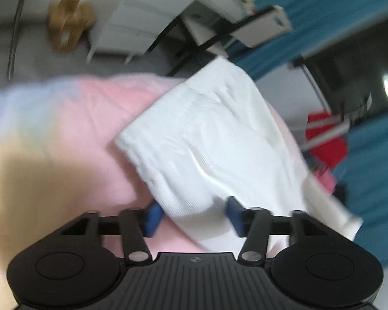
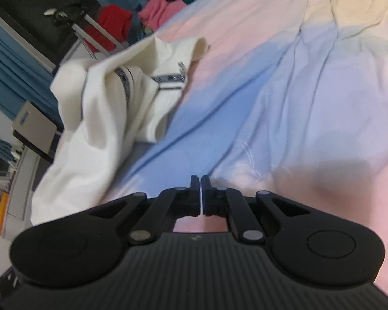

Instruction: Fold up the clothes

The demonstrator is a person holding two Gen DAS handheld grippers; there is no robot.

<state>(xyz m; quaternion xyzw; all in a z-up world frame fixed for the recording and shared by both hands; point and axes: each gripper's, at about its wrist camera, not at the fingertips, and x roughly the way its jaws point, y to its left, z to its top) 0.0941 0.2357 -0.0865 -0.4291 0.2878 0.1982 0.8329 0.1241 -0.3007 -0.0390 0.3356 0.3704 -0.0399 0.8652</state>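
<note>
The white garment (image 1: pixel 214 139) could be dropped, as the left gripper (image 1: pixel 194 215) is spread while the right gripper (image 2: pixel 201 193) is pressed together on nothing.

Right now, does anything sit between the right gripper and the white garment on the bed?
Nothing visible does. From the right gripper, whose jaws are together, only bare pastel bedsheet runs up and left to the white garment. The left gripper is open around the cloth already.

A bed (image 2: pixel 310 82) in pink, blue and cream sheets carries a crumpled white garment (image 2: pixel 103 98) at ten o'clock.
</note>
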